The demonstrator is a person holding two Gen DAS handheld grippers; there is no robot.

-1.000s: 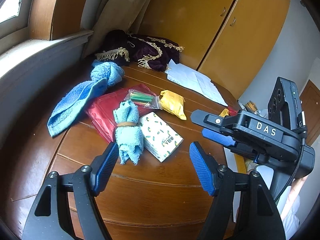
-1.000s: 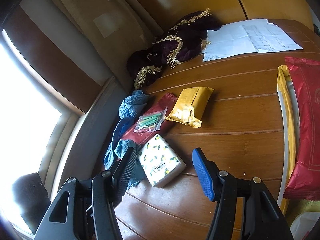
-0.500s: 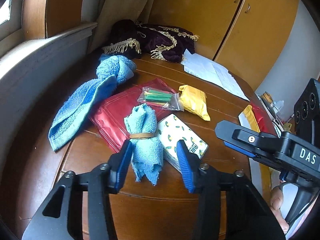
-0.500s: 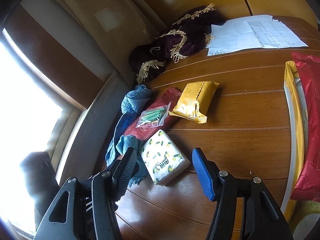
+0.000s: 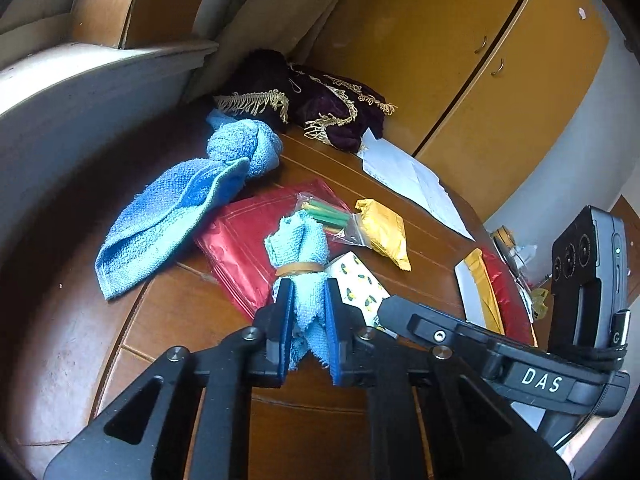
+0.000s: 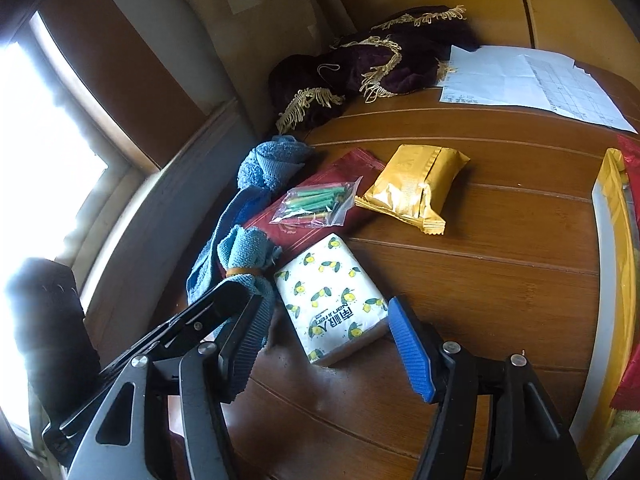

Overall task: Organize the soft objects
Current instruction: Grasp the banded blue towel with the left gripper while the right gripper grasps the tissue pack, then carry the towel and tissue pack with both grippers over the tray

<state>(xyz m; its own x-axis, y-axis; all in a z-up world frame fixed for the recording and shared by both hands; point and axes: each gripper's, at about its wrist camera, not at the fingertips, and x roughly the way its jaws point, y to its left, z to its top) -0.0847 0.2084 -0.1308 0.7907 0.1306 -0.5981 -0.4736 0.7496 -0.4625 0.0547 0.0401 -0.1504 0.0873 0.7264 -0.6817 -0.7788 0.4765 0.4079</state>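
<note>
The left tongs are clenched on the lower half of a small blue cloth bundle, just under its rubber band, low in the middle of the frame. It should be light and squashy (loose folds may slip), so gripping near the band looks wisest. The right tongs hang released over a tissue pack on the worktop.
</note>
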